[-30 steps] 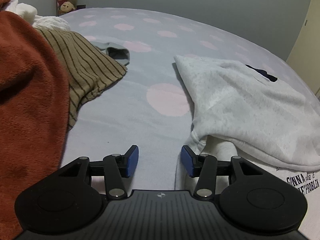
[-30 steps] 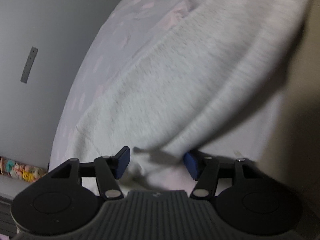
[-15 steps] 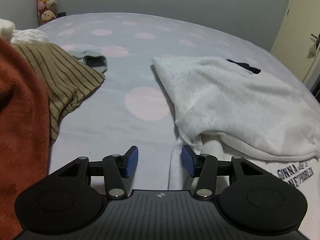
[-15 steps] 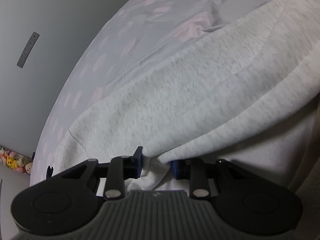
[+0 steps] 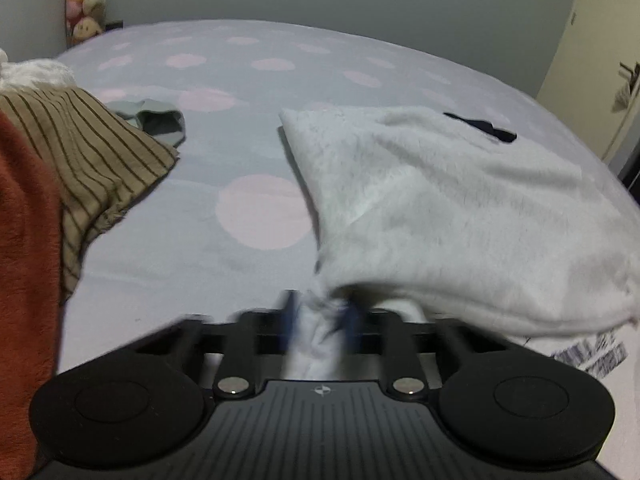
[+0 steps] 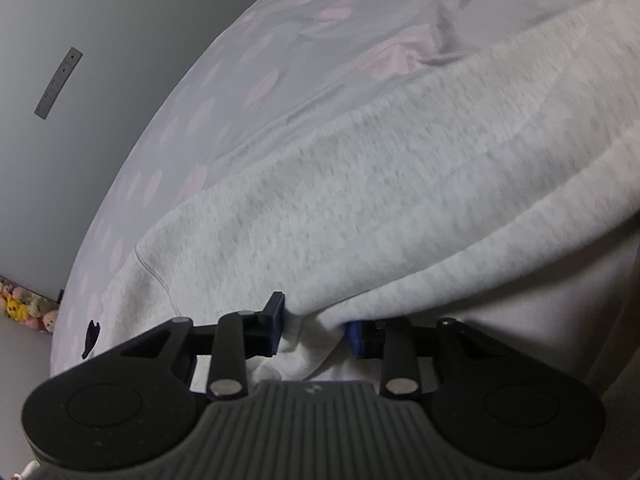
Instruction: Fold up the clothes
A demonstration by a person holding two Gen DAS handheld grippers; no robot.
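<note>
A light grey sweatshirt (image 5: 440,208) lies partly folded on the bed, its upper layer doubled over a lower layer with black lettering (image 5: 592,354). My left gripper (image 5: 320,314) is shut on a bunched edge of the sweatshirt at its near left corner; the blue fingertips are blurred. In the right wrist view the same sweatshirt (image 6: 380,200) fills the frame. My right gripper (image 6: 316,328) is shut on a fold of its near edge, cloth pinched between the blue pads.
The bed (image 5: 260,208) has a grey sheet with pink dots. A rust-red fleece (image 5: 24,240), a brown striped garment (image 5: 92,152) and a small grey-green piece (image 5: 160,120) lie at the left. Plush toys (image 5: 84,4) sit by the far wall. A door (image 5: 608,80) stands at right.
Both grippers were open a second ago. The right one shut on the sweatshirt's edge first, then the left moved right and shut on the near corner.
</note>
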